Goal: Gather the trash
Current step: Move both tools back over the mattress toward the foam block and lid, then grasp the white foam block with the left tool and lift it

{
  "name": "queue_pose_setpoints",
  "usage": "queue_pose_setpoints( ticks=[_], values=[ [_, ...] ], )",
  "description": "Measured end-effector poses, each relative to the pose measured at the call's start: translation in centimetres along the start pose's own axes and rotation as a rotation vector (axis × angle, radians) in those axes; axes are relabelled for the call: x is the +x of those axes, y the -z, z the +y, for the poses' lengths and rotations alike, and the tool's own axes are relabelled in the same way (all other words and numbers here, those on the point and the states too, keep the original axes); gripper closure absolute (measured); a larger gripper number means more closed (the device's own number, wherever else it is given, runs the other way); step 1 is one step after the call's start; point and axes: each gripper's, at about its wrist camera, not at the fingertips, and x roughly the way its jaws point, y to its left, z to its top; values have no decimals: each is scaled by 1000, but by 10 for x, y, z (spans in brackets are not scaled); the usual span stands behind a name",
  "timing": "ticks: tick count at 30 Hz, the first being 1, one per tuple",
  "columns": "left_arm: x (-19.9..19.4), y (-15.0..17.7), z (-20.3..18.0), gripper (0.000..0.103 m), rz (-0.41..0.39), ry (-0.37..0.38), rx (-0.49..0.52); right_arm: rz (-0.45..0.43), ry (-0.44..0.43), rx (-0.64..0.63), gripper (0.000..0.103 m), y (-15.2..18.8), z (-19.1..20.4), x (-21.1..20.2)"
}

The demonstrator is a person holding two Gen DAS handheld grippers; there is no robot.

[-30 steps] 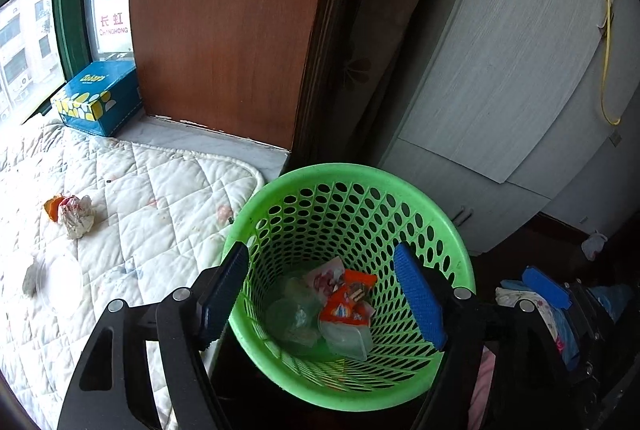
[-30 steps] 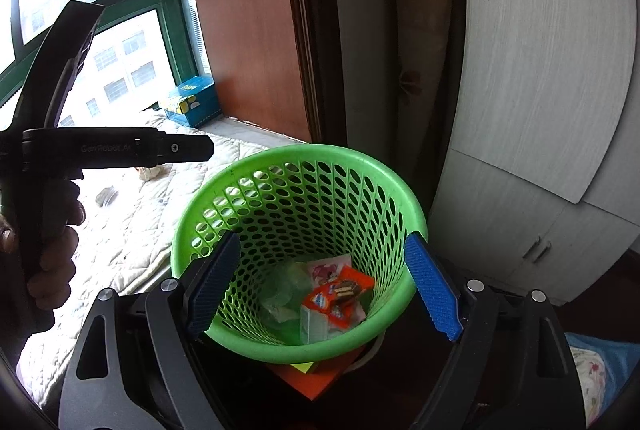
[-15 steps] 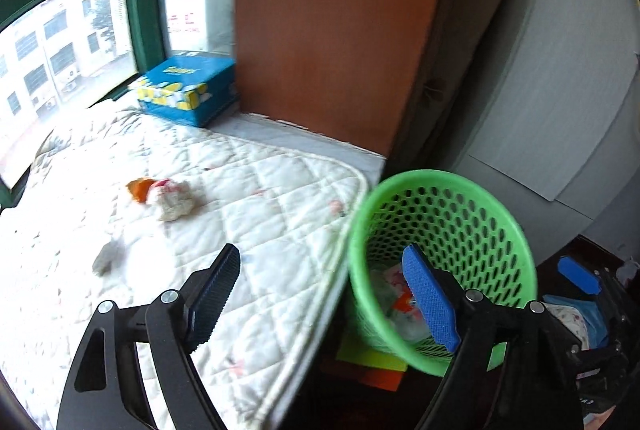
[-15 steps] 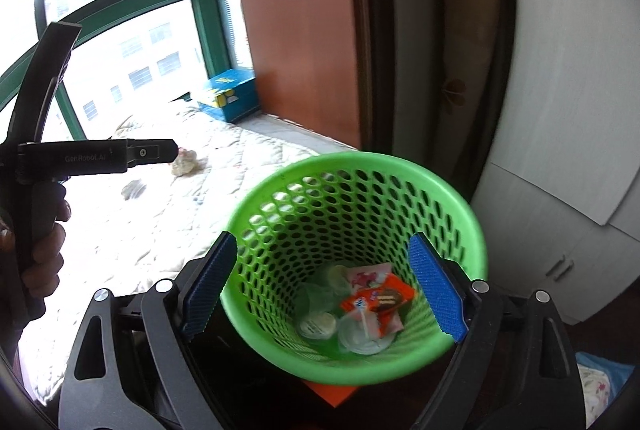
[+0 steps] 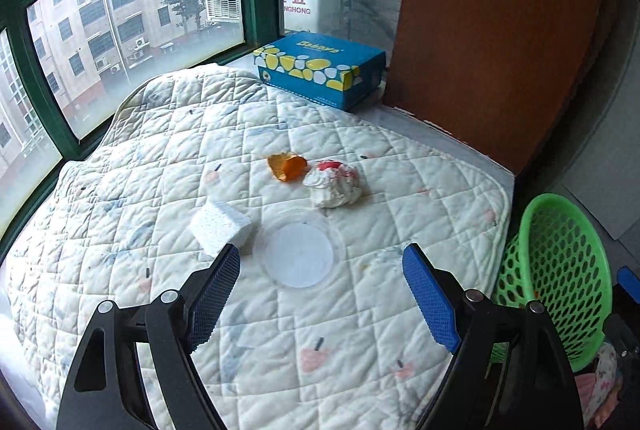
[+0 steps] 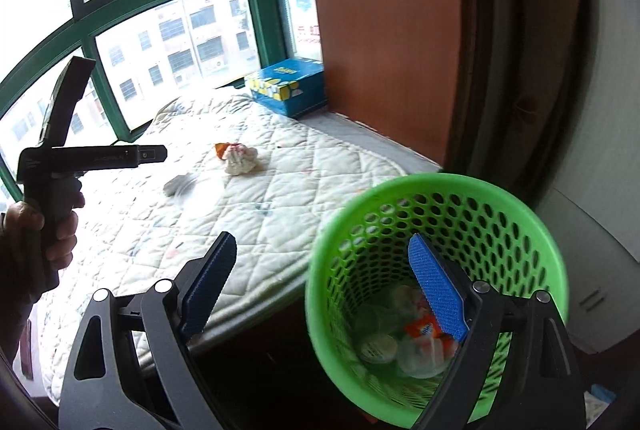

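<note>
A white quilted mattress pad [image 5: 168, 158] is laid along the green-framed window, and four loose items are seen near its middle: a crumpled white tissue wad with red stains [image 5: 334, 183], an orange curled wrapper [image 5: 287, 166] just beside it on the window side, a clear round plastic lid [image 5: 298, 255] nearer the front edge, and a white rectangular sponge block [image 5: 220, 228] just beside the lid. None of these is touched.

The left gripper [image 5: 320, 294] is held above the front part of the pad with nothing between its blue pads [image 5: 430, 304]; the jaws stand wide apart. The lid lies nearest its line of approach.

The right gripper [image 6: 324, 286] is likewise spread wide and empty, hanging over the rim of the green perforated plastic basket [image 6: 532, 230], which stands off the pad's right end.

Several wrappers and clear cups [image 6: 408, 344] are already seen in the basket bottom, so the task is judged partly done. Four items remain to be collected. A blue and yellow tissue box [image 5: 320, 68] at the far corner is judged not to be trash.
</note>
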Motion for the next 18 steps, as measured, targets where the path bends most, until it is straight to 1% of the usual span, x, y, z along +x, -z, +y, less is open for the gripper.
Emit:
queue_pose_setpoints(
  ticks=[2,6,8,10,14,18],
  values=[
    [8,0,17,21,14,-27,10,6,-21,-6,16,-4,9,7],
    [28,3,48,21,42,-50,25,22,-44,-25,16,-10,24,24],
    [38,4,61,21,54,-42,38,35,-54,-34,16,-13,31,34],
    [48,6,73,21,63,-58,59,44,-59,-46,16,-14,38,42],
    [66,11,90,21,84,-63,112,66,-69,-56,16,-18,49,58],
    [83,12,101,21,100,-53,142,93,-87,-53,16,-19,58,73]
  ],
)
